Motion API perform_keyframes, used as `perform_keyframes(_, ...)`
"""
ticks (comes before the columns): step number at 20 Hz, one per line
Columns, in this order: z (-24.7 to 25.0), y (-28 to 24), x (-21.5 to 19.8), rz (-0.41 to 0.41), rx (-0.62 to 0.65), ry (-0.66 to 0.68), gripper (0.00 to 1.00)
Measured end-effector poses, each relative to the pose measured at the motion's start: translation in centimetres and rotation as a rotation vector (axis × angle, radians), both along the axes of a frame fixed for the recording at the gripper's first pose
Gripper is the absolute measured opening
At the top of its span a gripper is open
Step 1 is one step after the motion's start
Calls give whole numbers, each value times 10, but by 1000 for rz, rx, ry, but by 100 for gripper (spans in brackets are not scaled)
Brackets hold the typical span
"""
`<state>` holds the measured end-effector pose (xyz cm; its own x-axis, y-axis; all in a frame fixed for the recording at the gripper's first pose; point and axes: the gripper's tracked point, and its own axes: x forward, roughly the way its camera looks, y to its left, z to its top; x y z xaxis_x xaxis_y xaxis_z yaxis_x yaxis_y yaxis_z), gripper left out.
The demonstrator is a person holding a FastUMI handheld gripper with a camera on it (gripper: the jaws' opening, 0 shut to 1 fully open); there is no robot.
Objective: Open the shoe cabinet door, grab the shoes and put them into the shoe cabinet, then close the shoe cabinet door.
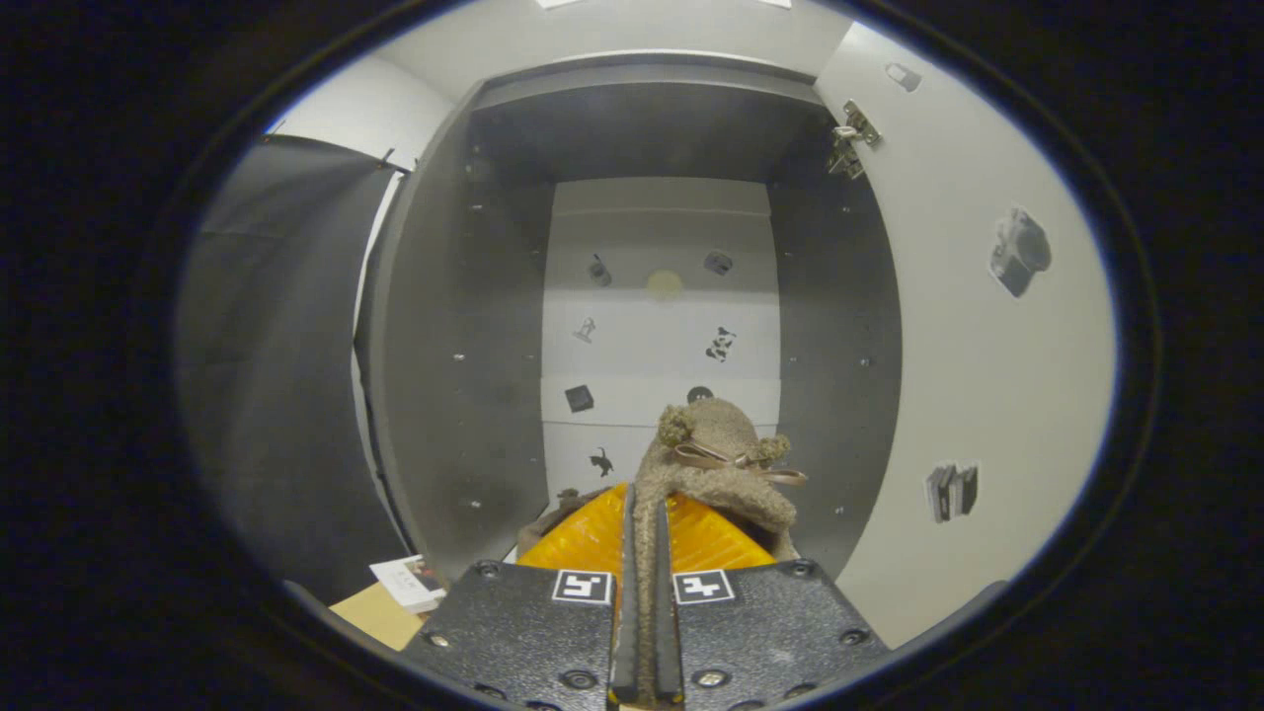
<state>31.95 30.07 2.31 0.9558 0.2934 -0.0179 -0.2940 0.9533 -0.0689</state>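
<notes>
My gripper [644,513] is shut on a fuzzy tan shoe [726,464] with a bow and pompoms on its toe. A thin strip of the shoe's rim is pinched between the fingers [592,538], and the toe sticks up just beyond them. The shoe hangs in front of the open shoe cabinet [464,326], whose dark inner walls frame a white back panel [660,336] with small stickers. The cabinet door [978,326] is swung open beside the shoe, its hinge [851,138] at the top.
A black cloth wall [276,375] hangs beside the cabinet's outer side. Low down next to the fingers lie a cardboard piece [380,612] and a small printed card [410,581]. A second brown object [565,499] peeks out just behind the fingers.
</notes>
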Motion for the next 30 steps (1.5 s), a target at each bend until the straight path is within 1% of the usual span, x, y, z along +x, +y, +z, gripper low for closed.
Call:
perform_keyframes(3, 2, -3, 38, -50, -97, -23, 10)
perform_keyframes(7, -10, 1, 82, -74, -194, -15, 10)
perform_keyframes(11, -30, -3, 124, -84, -130, 54, 10)
perform_keyframes(15, -57, -7, 169, -105, -143, 97, 10)
perform_keyframes(17, -76, -9, 179, -116, -155, 140, 10)
perform_keyframes(20, -110, 0, 190, -85, -119, 238, 10)
perform_keyframes(21, -122, 1, 195, -92, -115, 274, 10)
perform_keyframes(22, -120, 5, 194, -82, -89, 258, 10)
perform_keyframes(23, -119, 9, 199, -103, -66, 244, 11)
perform_keyframes(24, -121, 14, 196, -93, -47, 255, 10)
perform_keyframes(27, -128, 24, 197, -81, -61, 295, 11)
perform_keyframes(28, -127, 26, 195, -63, -63, 299, 12)
perform_keyframes(29, -126, 28, 195, -52, -56, 308, 13)
perform_keyframes(30, -125, 26, 194, -53, -53, 308, 18)
